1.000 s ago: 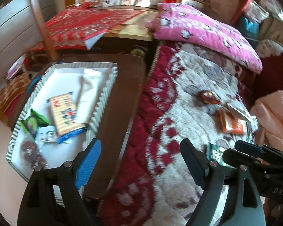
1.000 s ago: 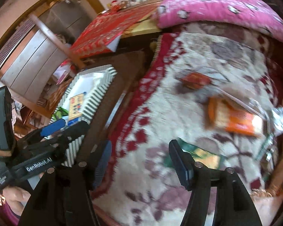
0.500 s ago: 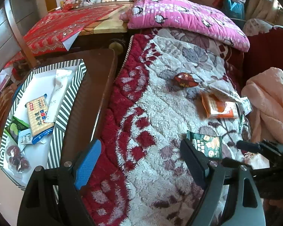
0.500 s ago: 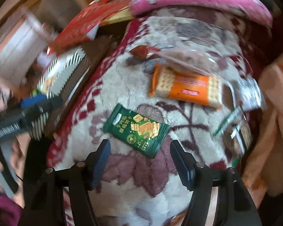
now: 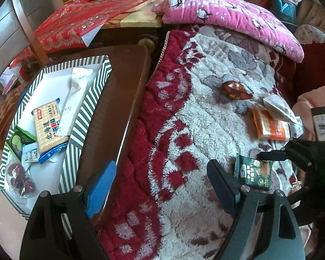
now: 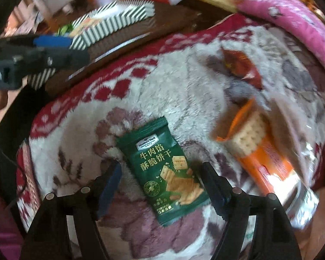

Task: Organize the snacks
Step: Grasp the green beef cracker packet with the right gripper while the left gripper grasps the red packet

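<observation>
Your right gripper [image 6: 160, 179] had its fingers spread wide on either side of the green cracker packet [image 6: 165, 169], which lay flat on the fleecy red-and-white blanket [image 6: 184, 82] at the lower centre of the right wrist view; neither finger pinched the packet. To the right of it in that frame lay the orange cracker pack [image 6: 260, 151], blurred, and above that a dark red wrapped snack [image 6: 240, 65]. Your left gripper [image 5: 160, 184] also stood open and held nothing, at the bottom of the left wrist view, over the edge where the blanket met the dark wooden table [image 5: 119, 91]. At the left of that frame sat the striped tray [image 5: 91, 106], with a cream cracker pack [image 5: 48, 127], a white sachet [image 5: 74, 99] and other packets inside.
</observation>
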`<act>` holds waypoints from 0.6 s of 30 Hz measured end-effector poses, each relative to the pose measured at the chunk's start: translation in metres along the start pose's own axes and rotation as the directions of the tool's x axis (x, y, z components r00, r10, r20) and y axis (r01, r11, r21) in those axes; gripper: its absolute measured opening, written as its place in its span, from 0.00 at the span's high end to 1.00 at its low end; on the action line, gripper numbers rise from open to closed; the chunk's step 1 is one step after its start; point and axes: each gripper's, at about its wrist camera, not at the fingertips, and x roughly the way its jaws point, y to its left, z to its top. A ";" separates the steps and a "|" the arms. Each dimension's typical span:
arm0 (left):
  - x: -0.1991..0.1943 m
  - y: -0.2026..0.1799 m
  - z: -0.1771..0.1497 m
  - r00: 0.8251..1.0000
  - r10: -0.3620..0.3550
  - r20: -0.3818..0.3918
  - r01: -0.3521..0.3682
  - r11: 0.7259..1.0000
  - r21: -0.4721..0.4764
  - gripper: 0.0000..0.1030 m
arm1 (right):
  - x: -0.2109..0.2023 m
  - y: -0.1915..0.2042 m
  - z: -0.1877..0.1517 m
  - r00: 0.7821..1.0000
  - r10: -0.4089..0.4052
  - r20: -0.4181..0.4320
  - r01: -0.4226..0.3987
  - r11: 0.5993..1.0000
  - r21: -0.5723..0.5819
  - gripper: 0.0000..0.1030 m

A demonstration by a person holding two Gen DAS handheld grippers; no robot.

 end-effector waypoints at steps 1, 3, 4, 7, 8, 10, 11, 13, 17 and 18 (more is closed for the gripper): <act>0.002 -0.001 0.001 1.000 -0.001 -0.003 0.001 1.000 0.001 0.17 | 0.002 -0.001 0.001 1.000 0.009 -0.007 -0.009 1.000 -0.003 0.22; 0.004 -0.003 0.002 1.000 -0.003 -0.006 0.003 1.000 0.004 0.17 | 0.001 -0.005 0.001 1.000 0.029 -0.005 -0.029 0.999 0.017 0.23; 0.006 -0.005 0.003 1.000 -0.005 -0.008 0.005 1.000 0.007 0.17 | 0.001 -0.007 0.001 1.000 0.028 -0.004 -0.028 0.999 0.030 0.29; 0.009 -0.011 0.006 1.000 -0.017 -0.014 0.017 1.000 0.015 0.17 | -0.006 -0.014 -0.006 1.000 0.022 0.019 -0.023 0.995 0.093 0.51; 0.009 -0.013 0.007 1.000 -0.020 -0.013 0.021 1.000 0.018 0.17 | -0.009 -0.018 -0.009 0.999 0.025 0.026 -0.028 0.992 0.122 0.53; 0.009 -0.017 0.008 1.000 -0.027 -0.008 0.027 0.999 0.027 0.17 | -0.013 -0.022 -0.017 0.999 0.026 0.036 -0.032 0.982 0.184 0.54; 0.008 -0.019 0.009 1.000 -0.030 -0.005 0.030 0.999 0.030 0.17 | -0.016 -0.020 -0.021 0.999 0.013 0.038 -0.020 0.980 0.198 0.54; 0.008 -0.022 0.013 0.999 -0.036 -0.002 0.036 0.999 0.037 0.17 | -0.022 -0.014 -0.030 0.999 -0.010 0.048 -0.001 0.977 0.215 0.54; 0.011 -0.033 0.030 0.997 -0.072 0.005 0.072 0.996 0.052 0.17 | -0.035 -0.013 -0.048 0.996 -0.051 0.077 0.022 0.943 0.333 0.54; 0.012 -0.037 0.036 0.997 -0.077 0.009 0.077 0.995 0.061 0.17 | -0.037 -0.015 -0.054 0.995 -0.057 0.085 0.022 0.928 0.371 0.54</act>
